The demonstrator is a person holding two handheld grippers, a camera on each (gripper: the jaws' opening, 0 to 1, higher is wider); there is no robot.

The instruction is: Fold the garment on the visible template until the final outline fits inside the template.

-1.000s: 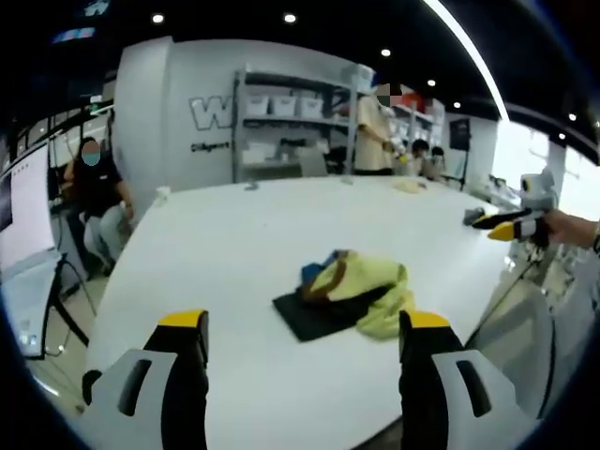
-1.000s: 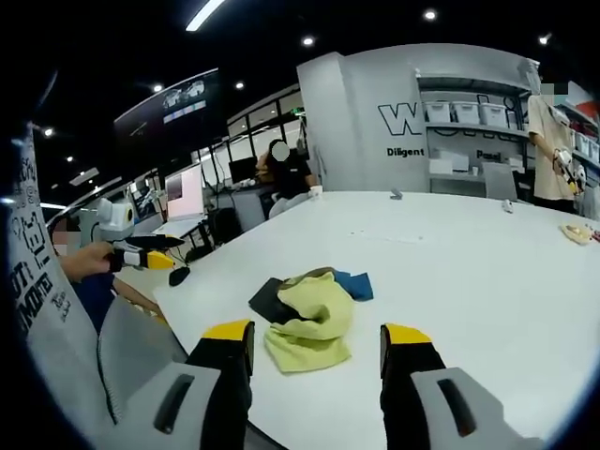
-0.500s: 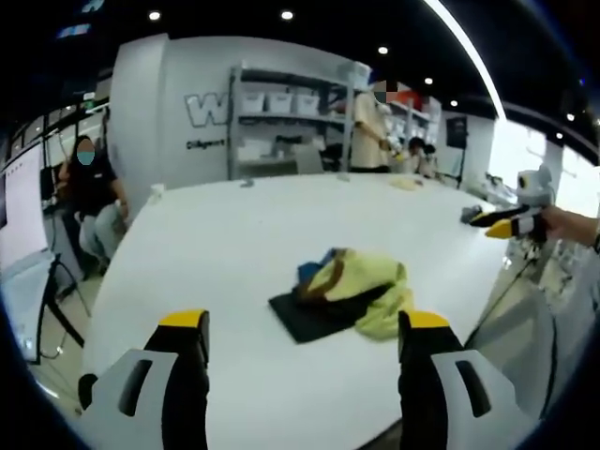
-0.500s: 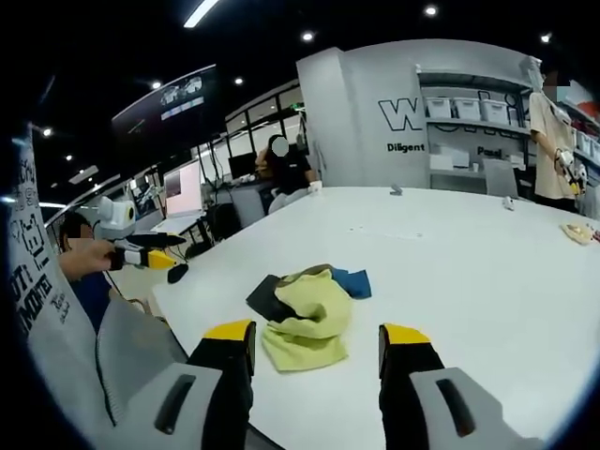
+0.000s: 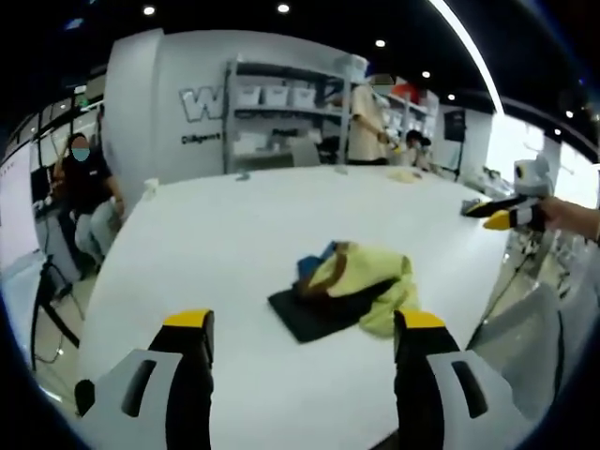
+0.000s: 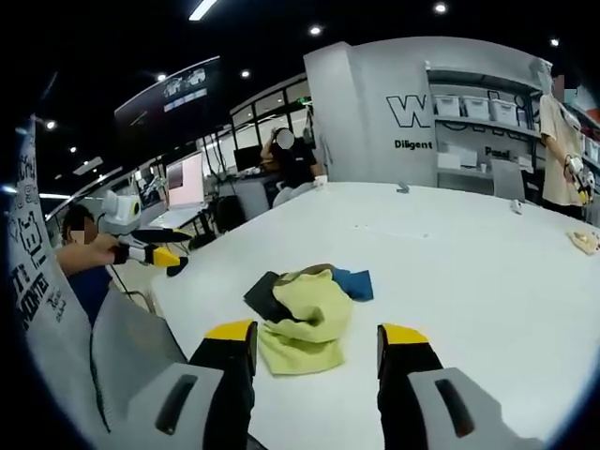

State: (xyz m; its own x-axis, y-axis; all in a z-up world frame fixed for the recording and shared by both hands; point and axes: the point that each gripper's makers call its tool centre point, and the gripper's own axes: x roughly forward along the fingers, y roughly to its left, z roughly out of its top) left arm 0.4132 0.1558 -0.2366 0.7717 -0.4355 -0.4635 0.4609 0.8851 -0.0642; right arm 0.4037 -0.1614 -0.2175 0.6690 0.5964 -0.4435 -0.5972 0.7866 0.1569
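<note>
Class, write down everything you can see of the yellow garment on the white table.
The yellow garment is a soft, pale yellow-green cloth, crumpled in a loose heap rather than folded. It lies on the white table near its edge, partly covering a dark flat template, with a blue cloth touching its far side. A brownish trim shows along its top. Neither pair of tongs touches it.

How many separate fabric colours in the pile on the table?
3 at least. Yellow-green garment is crumpled on top, the black template sticks out beneath it, and a blue piece peeks out behind. Folds may hide more.
</note>
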